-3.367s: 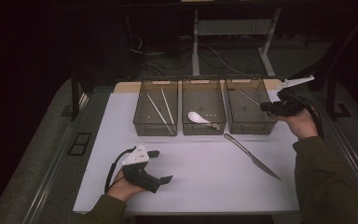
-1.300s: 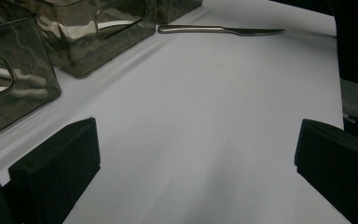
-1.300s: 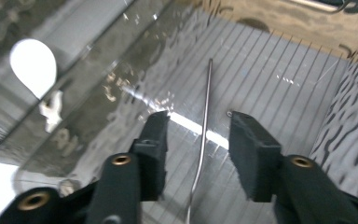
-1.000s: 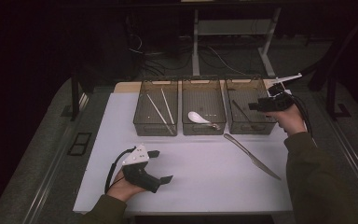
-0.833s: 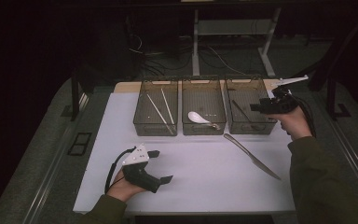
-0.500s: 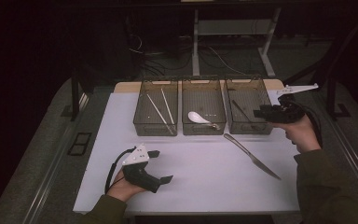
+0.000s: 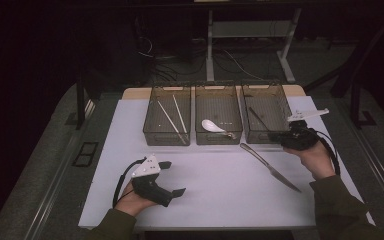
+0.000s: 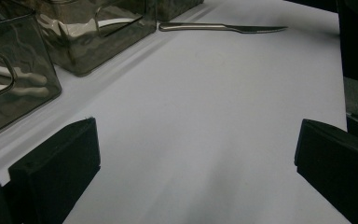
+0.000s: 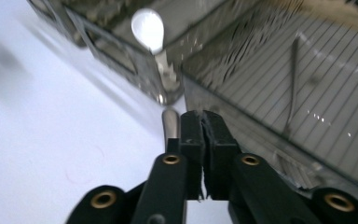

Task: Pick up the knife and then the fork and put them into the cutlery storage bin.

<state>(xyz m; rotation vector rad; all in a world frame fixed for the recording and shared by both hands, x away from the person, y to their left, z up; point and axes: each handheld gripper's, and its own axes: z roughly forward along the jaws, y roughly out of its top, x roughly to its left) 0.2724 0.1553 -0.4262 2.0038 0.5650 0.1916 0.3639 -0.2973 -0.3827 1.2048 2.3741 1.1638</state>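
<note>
The knife lay slantwise on the white table, just in front of the right-hand bin, its handle end near the bin's front wall. My right gripper hung just above that end, jaws having just clenched together with nothing between them. Open tabletop stretched below and left of the blade. My left gripper rested near the front edge, jaws released and empty. Dark floor surrounded the table.
</note>
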